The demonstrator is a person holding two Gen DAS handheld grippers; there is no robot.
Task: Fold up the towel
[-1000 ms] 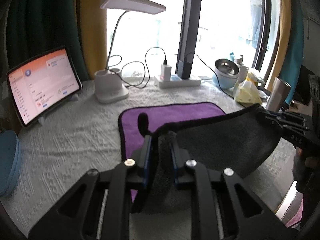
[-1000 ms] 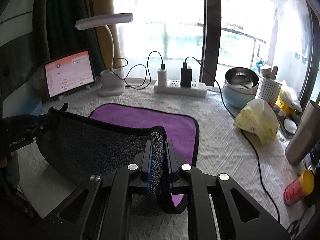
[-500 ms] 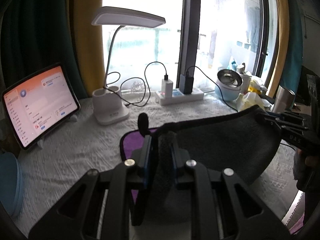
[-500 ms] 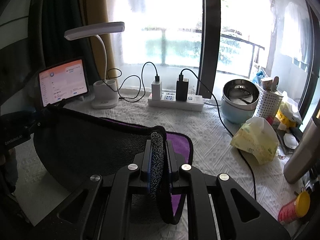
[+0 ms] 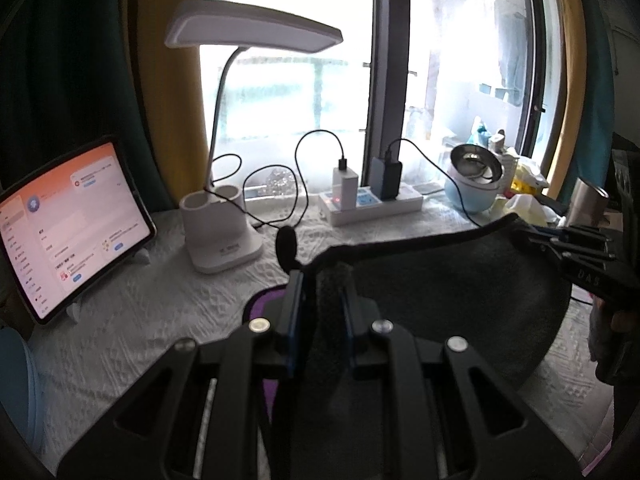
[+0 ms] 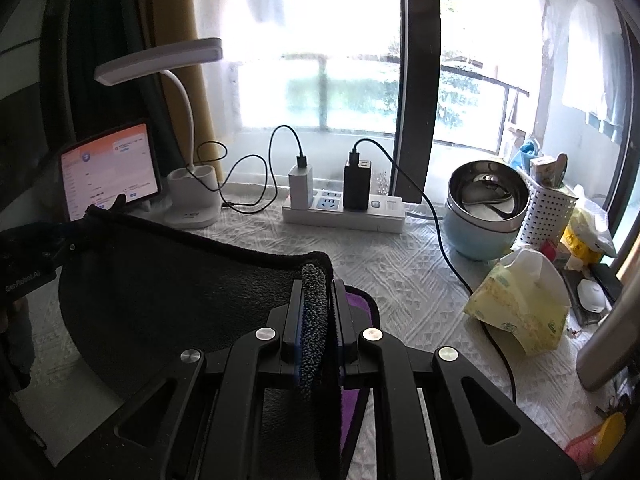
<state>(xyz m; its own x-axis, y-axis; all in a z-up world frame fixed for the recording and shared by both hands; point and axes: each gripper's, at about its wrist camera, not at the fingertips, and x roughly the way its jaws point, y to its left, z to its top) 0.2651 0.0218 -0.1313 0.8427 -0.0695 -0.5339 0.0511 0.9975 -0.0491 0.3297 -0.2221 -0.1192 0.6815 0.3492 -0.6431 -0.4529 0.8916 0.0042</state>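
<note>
Dark grey plush towel with a purple underside and black hem (image 5: pixel 440 292), lifted clear of the white embossed tablecloth (image 5: pixel 132 320) along its near edge and stretched between the two tools, sagging in a shallow curve so the grey face shows and only slivers of purple peek out below. One corner clamped in the left black two-finger gripper (image 5: pixel 320 300), fingers pressed narrow on a bunched wad of pile; the other corner likewise pinched tight in the right black two-finger gripper (image 6: pixel 316 312), a rolled ridge of hem standing up between the blue pads. Held by both corners at matching height, probably to keep the edge taut and straight, ready to carry over toward the far edge for a clean half fold. Far part of the cloth hidden behind the raised span, so contact with the table there cannot be told. Further out, a white desk lamp with pen holder (image 5: pixel 224 236), a propped tablet with lit screen (image 5: pixel 68 224) and a white power strip with chargers (image 6: pixel 344 210), all well apart from the fabric, leaving room for the fold to land.
</note>
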